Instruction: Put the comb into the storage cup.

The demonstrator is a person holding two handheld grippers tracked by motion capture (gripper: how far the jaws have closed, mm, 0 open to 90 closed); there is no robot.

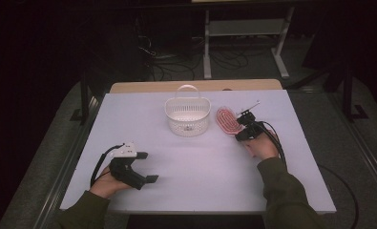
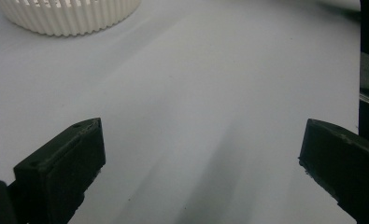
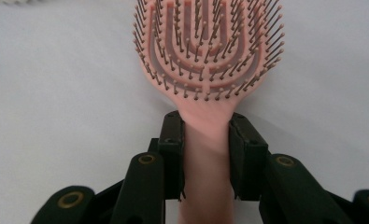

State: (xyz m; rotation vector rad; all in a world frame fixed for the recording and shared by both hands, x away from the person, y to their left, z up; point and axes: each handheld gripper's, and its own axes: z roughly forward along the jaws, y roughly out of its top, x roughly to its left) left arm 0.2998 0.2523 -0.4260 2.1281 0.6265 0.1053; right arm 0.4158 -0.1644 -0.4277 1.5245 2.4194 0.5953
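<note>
A pink hairbrush (image 1: 227, 121) lies bristles up on the white table (image 1: 195, 157), just right of a white plastic basket (image 1: 187, 114). My right gripper (image 1: 244, 130) is shut on the brush's handle (image 3: 205, 154); both black pads press its sides just below the head (image 3: 208, 42). My left gripper (image 1: 146, 167) rests near the table's front left, held in a hand, jaws wide apart with bare table between them. In the left gripper view its two fingertips (image 2: 67, 163) stand far apart and the basket (image 2: 70, 16) is at the top left.
The basket has an upright handle and looks empty. A wooden table edge (image 1: 195, 86) shows behind the white top. Cables trail from both grippers. Beyond the table stand a white frame (image 1: 246, 33) and floor cables.
</note>
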